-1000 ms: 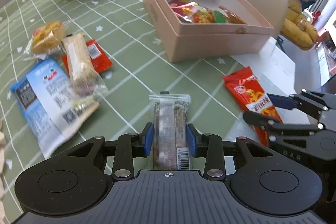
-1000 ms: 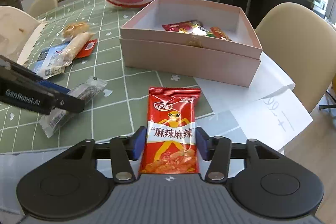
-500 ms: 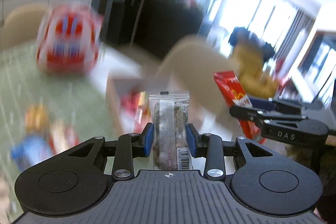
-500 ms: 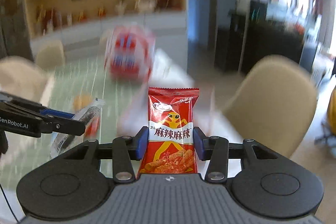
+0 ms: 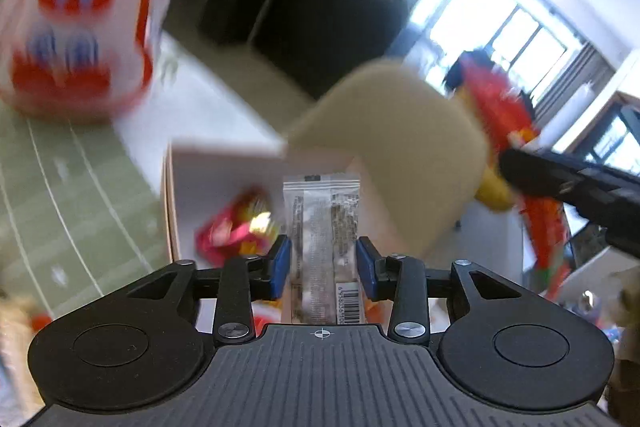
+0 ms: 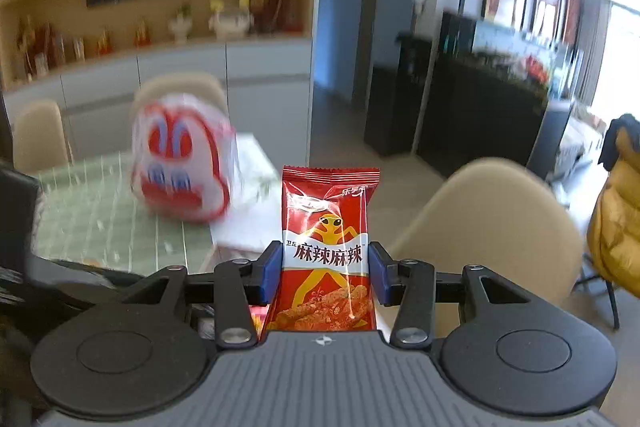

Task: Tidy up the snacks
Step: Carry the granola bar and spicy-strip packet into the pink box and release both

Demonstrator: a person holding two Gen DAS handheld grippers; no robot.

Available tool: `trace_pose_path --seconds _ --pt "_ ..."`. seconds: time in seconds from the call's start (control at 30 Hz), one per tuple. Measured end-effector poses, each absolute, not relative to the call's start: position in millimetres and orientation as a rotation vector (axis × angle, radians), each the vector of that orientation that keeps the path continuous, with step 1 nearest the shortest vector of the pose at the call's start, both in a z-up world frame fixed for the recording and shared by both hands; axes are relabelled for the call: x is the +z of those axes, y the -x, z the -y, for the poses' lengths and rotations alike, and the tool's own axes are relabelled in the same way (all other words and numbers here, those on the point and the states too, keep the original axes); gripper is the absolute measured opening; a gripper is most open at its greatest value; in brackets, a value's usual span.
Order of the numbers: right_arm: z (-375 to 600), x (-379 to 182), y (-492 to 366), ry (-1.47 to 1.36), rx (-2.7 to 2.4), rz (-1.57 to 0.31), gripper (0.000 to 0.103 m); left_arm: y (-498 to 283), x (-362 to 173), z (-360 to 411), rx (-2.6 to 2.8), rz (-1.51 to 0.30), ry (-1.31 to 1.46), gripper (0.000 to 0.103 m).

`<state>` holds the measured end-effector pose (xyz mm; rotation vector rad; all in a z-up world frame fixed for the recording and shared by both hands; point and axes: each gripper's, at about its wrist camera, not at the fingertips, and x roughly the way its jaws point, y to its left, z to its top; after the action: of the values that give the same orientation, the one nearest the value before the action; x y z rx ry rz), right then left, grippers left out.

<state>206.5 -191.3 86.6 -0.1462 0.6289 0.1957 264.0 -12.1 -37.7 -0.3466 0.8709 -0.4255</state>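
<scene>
Carrying two snacks: left gripper (image 5: 323, 263) clamping a clear bar (image 5: 322, 227) over the box (image 5: 176, 195), right gripper (image 6: 323, 269) clamping a red packet (image 6: 326, 247); neither dropped in yet.

red snack packet (image 6: 329, 251) printed "麻辣麻辣", barcode on clear-wrapped bar (image 5: 325, 243), digits unreadable

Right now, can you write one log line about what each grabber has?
left gripper: shut on clear snack bar | right gripper: shut on red spicy packet | pink box: ahead
</scene>
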Motion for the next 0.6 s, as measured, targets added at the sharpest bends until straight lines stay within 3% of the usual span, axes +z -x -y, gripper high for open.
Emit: trace_pose_path --seconds 0.13,0.33,0.6 --pt "177 56 -232 0.146 0.189 -0.719 0.045 -273 -62 2 -0.366 -0.897 0.337 0.045" --pt "166 21 -257 0.156 0.189 -0.792 0.045 -252 -43 -26 -0.317 -0.820 0.320 0.042" --pt "145 -12 -273 0.182 0.209 -0.870 0.045 -187 -38 -52 -0.278 -0.849 0.348 0.041"
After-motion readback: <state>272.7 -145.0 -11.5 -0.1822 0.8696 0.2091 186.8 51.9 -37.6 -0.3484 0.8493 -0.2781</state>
